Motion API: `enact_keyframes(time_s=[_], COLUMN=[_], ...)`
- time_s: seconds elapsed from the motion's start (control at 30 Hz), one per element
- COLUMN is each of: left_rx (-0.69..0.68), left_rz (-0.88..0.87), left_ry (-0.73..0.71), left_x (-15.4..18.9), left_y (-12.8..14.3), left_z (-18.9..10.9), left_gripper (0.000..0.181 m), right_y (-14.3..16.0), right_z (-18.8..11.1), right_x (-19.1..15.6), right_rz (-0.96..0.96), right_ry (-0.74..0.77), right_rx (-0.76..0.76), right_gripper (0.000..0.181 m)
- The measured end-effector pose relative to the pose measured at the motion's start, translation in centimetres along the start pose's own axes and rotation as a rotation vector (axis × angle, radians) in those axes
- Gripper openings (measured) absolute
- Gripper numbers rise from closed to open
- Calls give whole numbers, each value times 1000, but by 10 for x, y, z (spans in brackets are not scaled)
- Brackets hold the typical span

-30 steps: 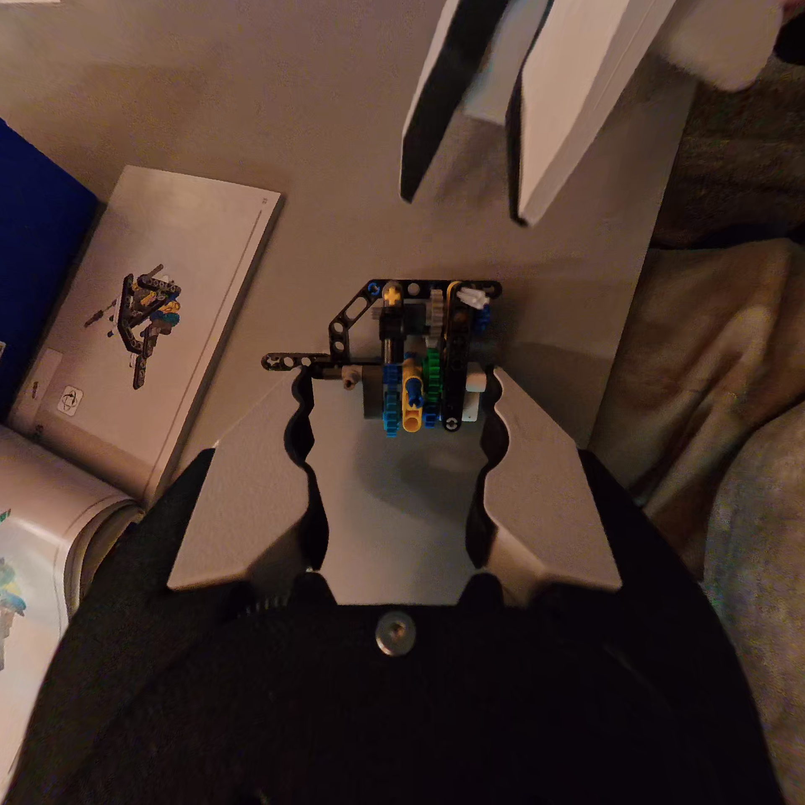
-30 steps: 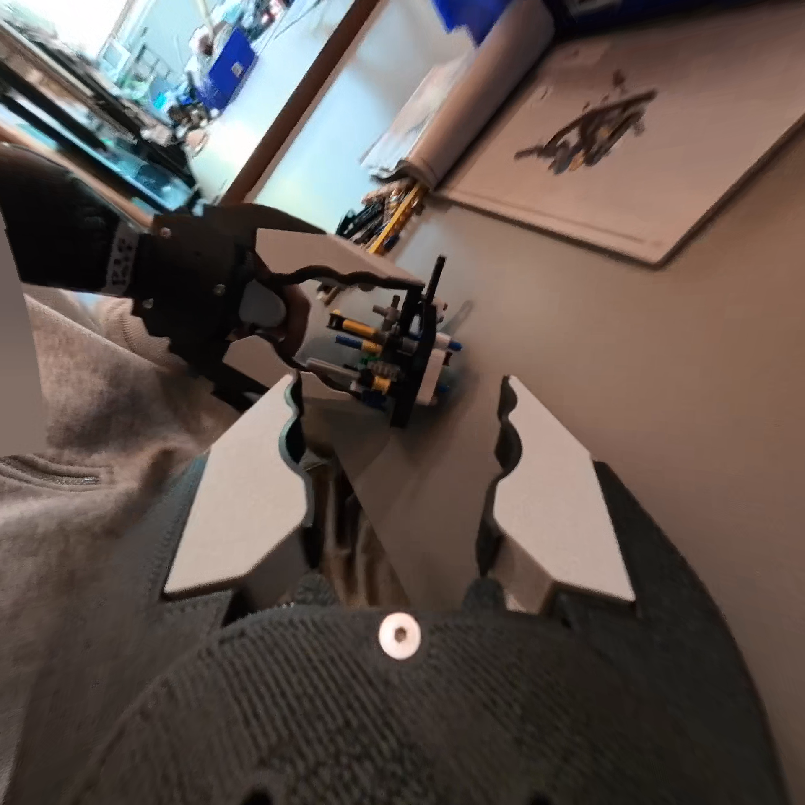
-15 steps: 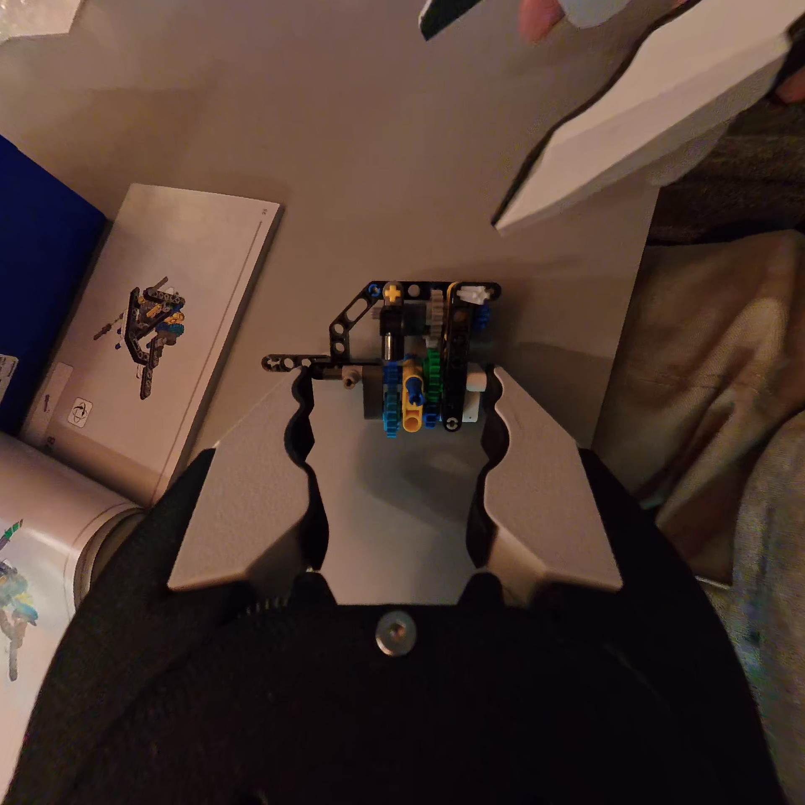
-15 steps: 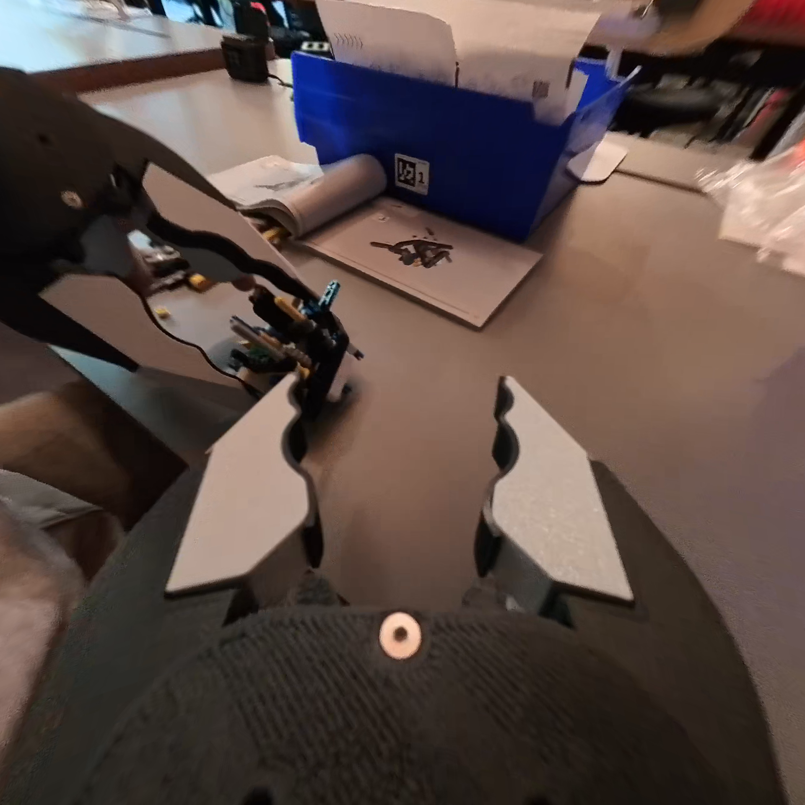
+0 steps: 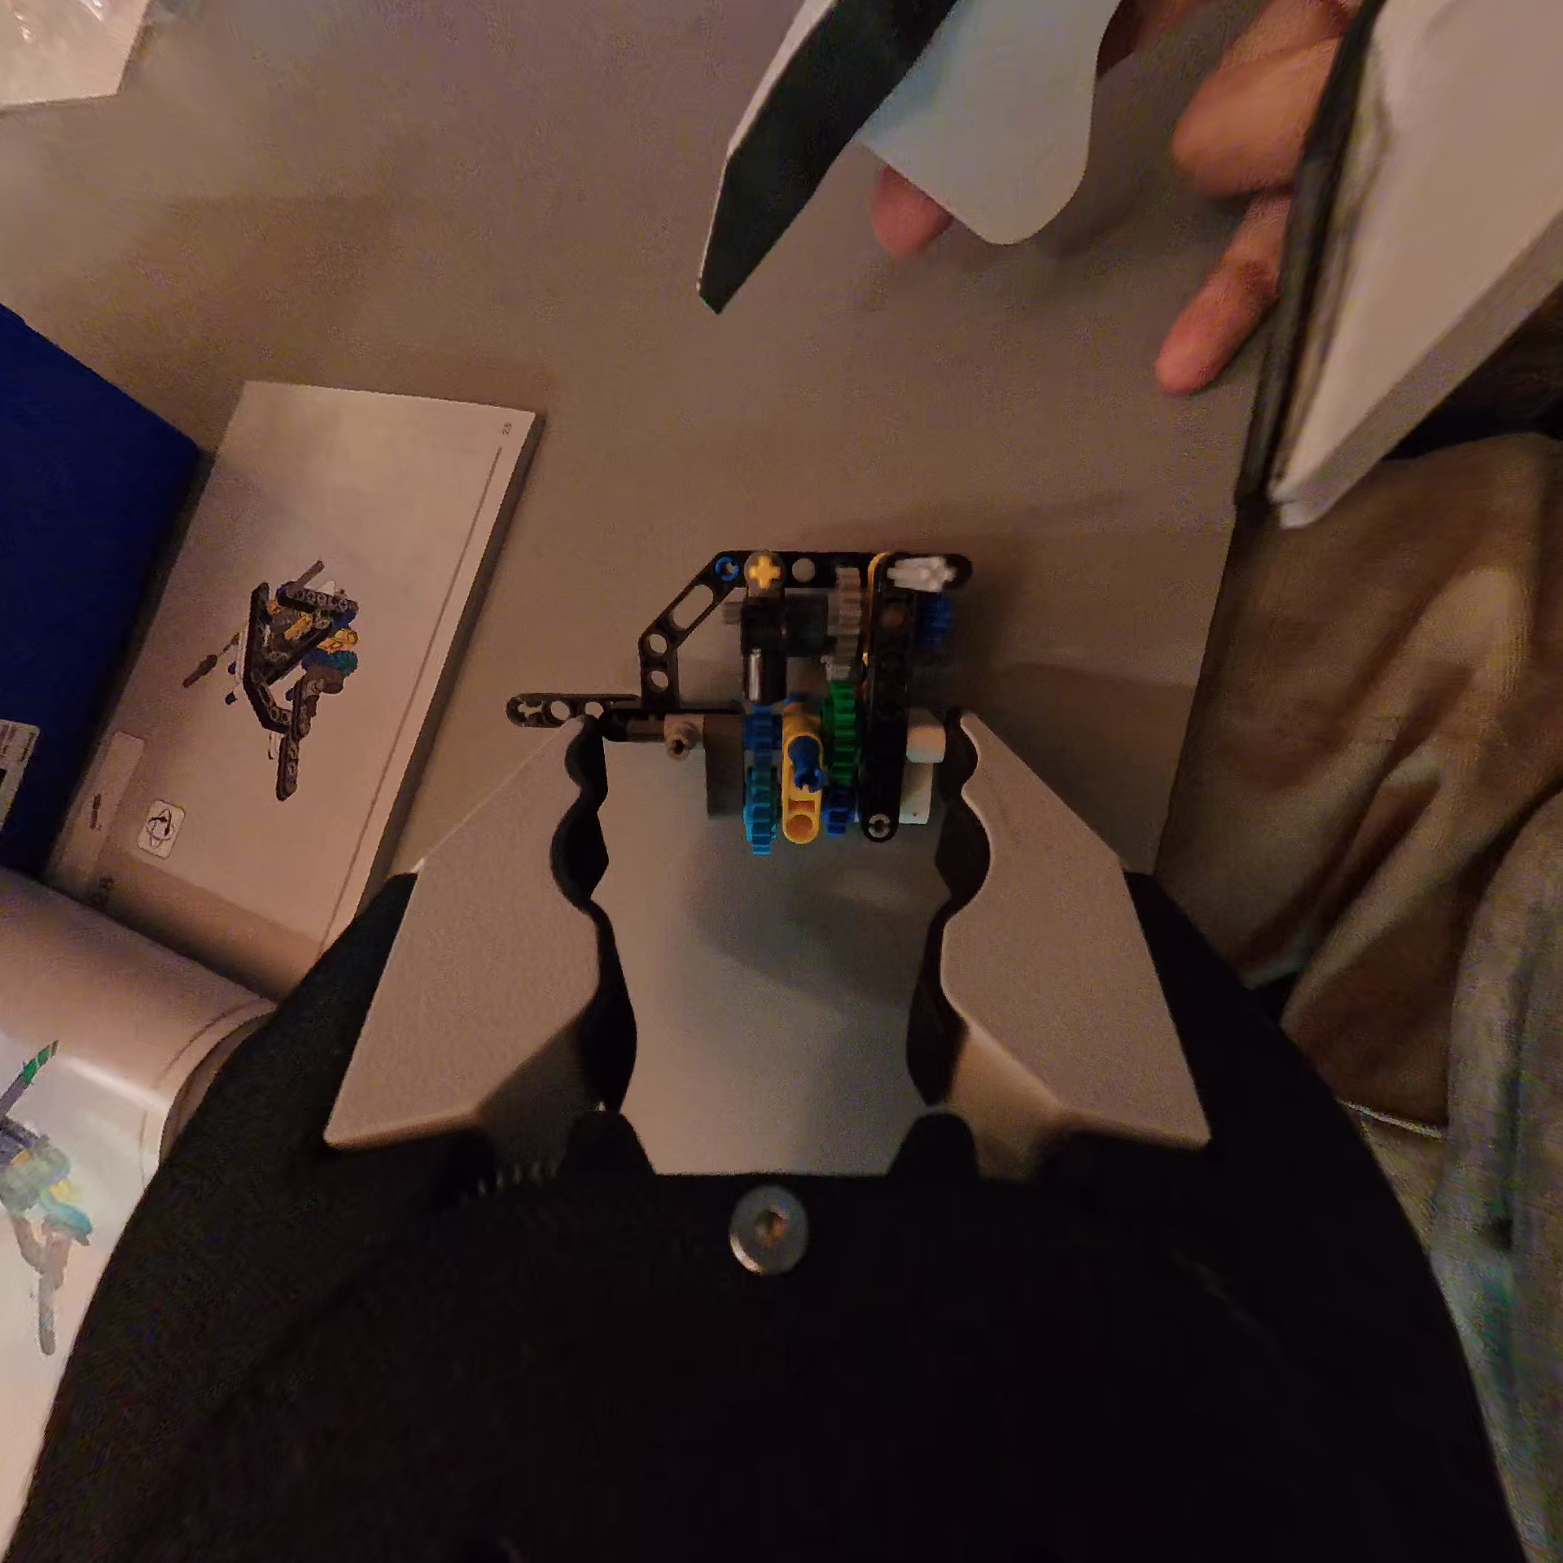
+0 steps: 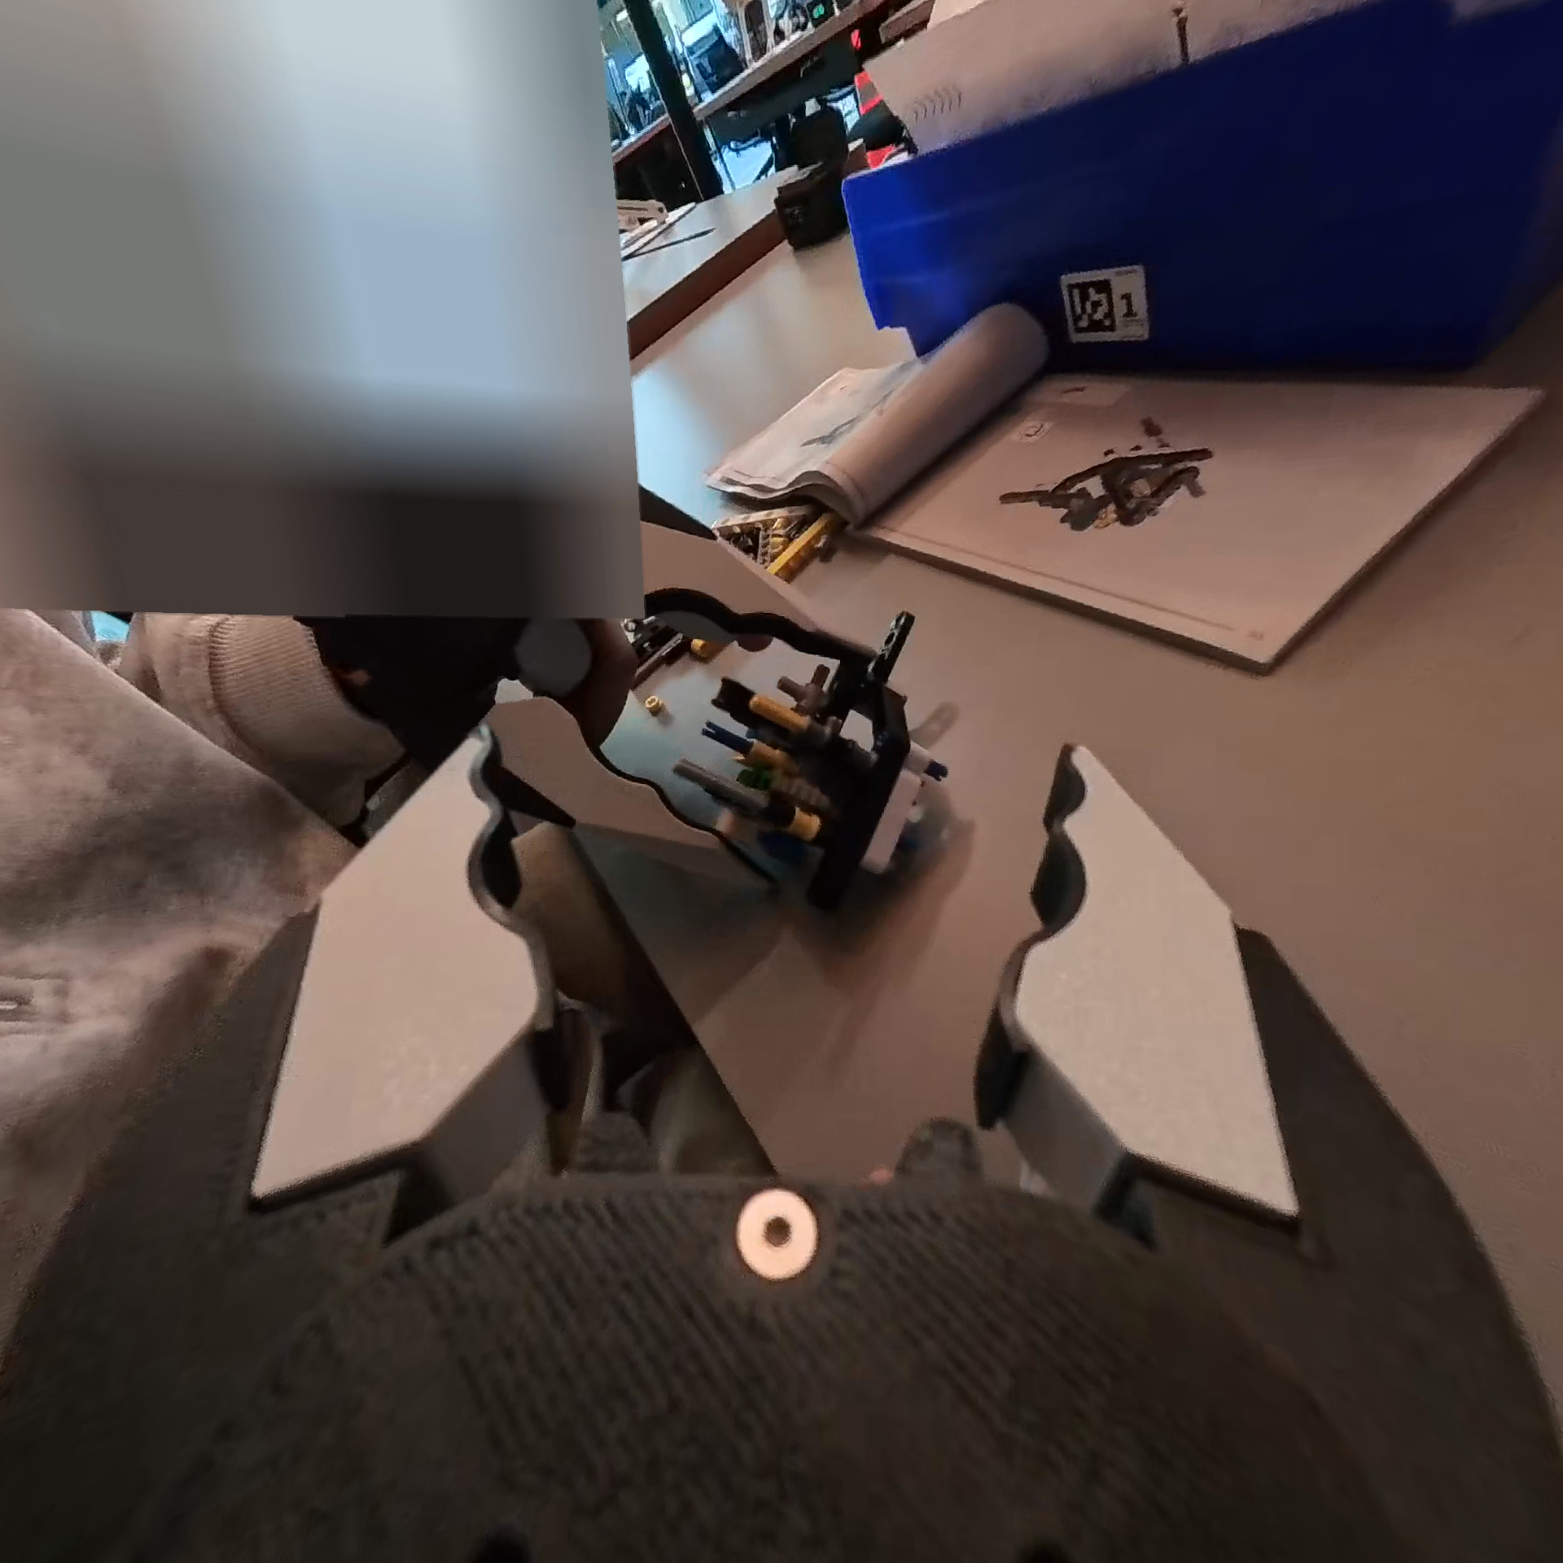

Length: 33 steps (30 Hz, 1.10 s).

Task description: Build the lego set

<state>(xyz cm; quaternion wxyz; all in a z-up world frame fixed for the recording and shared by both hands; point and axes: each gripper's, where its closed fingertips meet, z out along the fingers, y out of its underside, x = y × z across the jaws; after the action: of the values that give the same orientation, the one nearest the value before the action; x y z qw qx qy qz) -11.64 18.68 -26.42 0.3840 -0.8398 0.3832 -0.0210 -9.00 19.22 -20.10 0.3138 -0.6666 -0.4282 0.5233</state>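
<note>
A lego assembly (image 5: 812, 702) of black beams, blue and green gears and a yellow pin stands near the table's edge. My left gripper (image 5: 774, 727) is shut on it, its tips pressing the two sides. In the right wrist view the assembly (image 6: 846, 761) sits upright between the left gripper's fingers (image 6: 626, 786). My right gripper (image 6: 776, 748) is open and empty, held just short of the assembly. One of its fingers (image 5: 803, 127) hangs above the table in the left wrist view, with a hand (image 5: 1226, 169) on it.
An open instruction booklet (image 5: 296, 643) lies left of the assembly, against a blue box (image 6: 1269, 194). Loose lego pieces (image 6: 778, 533) lie by the booklet's rolled pages. A small yellow piece (image 6: 653, 704) lies behind the assembly. The table edge (image 5: 1201, 677) borders a cloth-covered lap (image 5: 1395, 761). One gripper's finger ends stand about 8 cm off the other's.
The right gripper has swung round and tilted, so its view now faces the blue box and the assembly. The left gripper holds the assembly in the same grip, shifted only slightly.
</note>
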Motion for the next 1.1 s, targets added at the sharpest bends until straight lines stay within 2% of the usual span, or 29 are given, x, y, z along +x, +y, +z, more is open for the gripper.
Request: enact_keyframes(time_s=[0.17, 0.4, 0.53, 0.73, 0.87, 1.1], left_rx=[4, -6, 3, 36, 20, 16], left_rz=[-13, 28, 73, 125, 157, 184], left_ry=[14, 15, 28, 78, 84, 95], left_x=[-1, -3, -3, 2, 4, 5], left_y=[0, 2, 2, -3, -1, -1], left_z=[1, -2, -4, -7, -3, -3], left_gripper=[82, 85, 89, 95, 95, 84], right_y=[15, 17, 24, 31, 29, 30], right_z=[9, 6, 2, 3, 3, 1], right_x=[-9, 5, -4, 0, -1, 0], right_rz=[-3, 52, 190, 159, 165, 175], right_ry=[-39, -27, -149, -123, -131, -139], right_rx=[-116, -144, -180, -206, -193, -191], right_gripper=[91, 105, 90, 100, 101, 100])
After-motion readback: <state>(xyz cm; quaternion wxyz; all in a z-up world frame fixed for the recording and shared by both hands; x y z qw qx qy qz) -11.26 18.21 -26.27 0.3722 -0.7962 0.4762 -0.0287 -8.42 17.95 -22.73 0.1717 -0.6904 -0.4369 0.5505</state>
